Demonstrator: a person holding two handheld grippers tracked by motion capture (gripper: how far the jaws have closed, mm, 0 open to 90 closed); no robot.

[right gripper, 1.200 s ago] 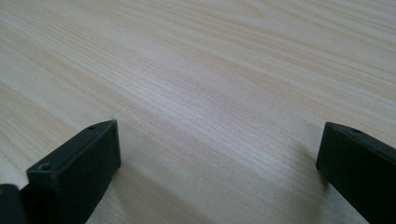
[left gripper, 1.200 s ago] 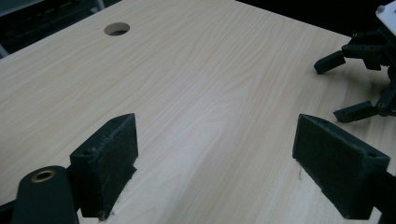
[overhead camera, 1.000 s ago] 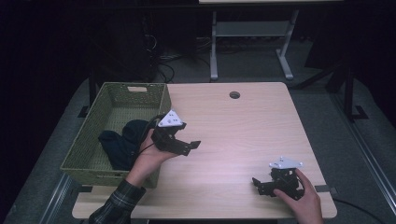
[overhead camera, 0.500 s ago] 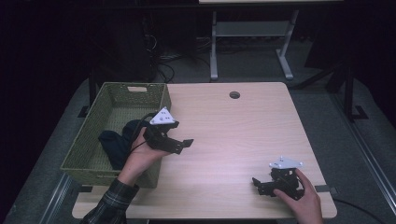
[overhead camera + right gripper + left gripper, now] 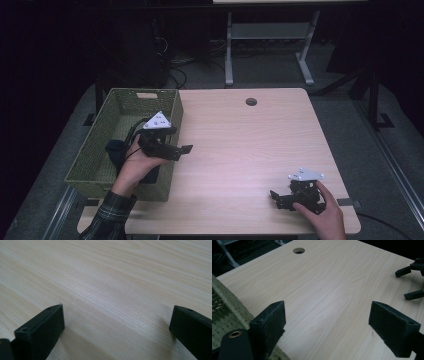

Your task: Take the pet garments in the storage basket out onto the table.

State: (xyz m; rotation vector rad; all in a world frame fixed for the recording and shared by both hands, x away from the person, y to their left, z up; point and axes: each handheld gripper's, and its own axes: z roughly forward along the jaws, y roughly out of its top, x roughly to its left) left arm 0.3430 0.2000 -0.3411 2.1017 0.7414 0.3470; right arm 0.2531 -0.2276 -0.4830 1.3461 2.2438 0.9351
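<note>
My left gripper [image 5: 184, 150] hovers open and empty over the right rim of a green woven basket [image 5: 92, 145] at the table's left side. A dark cloth [image 5: 114, 150] lies inside the basket, partly hidden by the hand. In the left gripper view the gripper [image 5: 327, 315] has its jaws wide apart above bare wood, with the basket's rim [image 5: 229, 305] at the lower left. My right gripper [image 5: 275, 196] rests low near the table's front right corner, open and empty. In the right gripper view the gripper [image 5: 117, 320] has bare wood between its spread jaws.
The light wooden table [image 5: 250, 145] has a round cable hole [image 5: 251, 101] near its far edge. The right gripper's jaws appear at the top right of the left gripper view. A white metal frame [image 5: 270, 35] stands on the floor behind the table.
The left gripper has drawn back leftward, from over the table to above the basket's right rim, staying open. The right gripper has not moved.
</note>
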